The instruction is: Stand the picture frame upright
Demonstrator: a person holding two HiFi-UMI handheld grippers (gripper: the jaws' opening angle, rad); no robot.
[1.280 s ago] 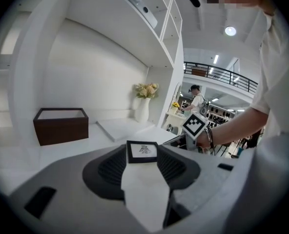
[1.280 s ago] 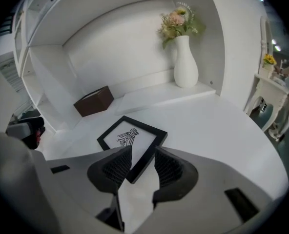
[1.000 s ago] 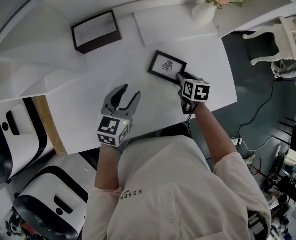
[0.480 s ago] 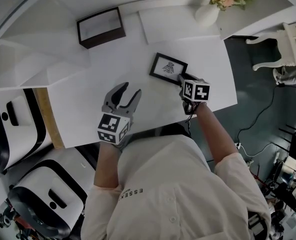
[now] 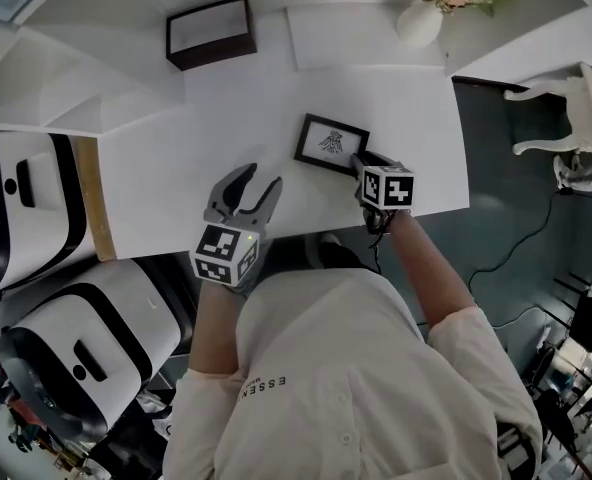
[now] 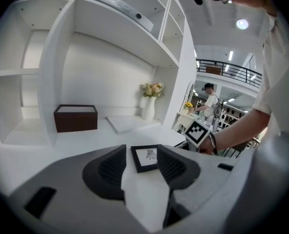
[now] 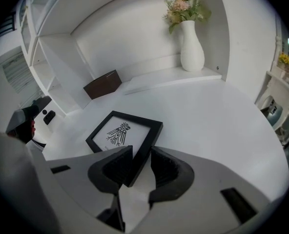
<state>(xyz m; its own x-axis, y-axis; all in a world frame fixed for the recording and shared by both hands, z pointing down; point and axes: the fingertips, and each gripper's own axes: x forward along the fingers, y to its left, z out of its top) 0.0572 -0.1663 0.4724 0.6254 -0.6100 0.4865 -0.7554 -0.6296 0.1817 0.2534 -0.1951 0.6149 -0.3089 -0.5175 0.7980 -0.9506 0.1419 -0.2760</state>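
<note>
The black picture frame [image 5: 331,144] with a bird drawing lies on the white table [image 5: 176,168], and shows in the left gripper view [image 6: 146,158] and the right gripper view [image 7: 122,132]. My right gripper [image 5: 359,161] is shut on its near right corner, the frame's edge between the pads [image 7: 140,155]. My left gripper [image 5: 258,186] hovers open over the table's near part, left of the frame and apart from it, with nothing between its jaws [image 6: 142,152].
A dark brown box [image 5: 209,32] stands at the back left. A white flat board [image 5: 361,33] and a white vase of flowers [image 5: 421,18] are at the back right. White shelving [image 5: 66,78] borders the table's left. The table's right edge [image 5: 461,138] drops to a dark floor.
The head view has drifted, so everything sits a little lower in the picture. Both grippers and the frame keep nearly the same places relative to each other.
</note>
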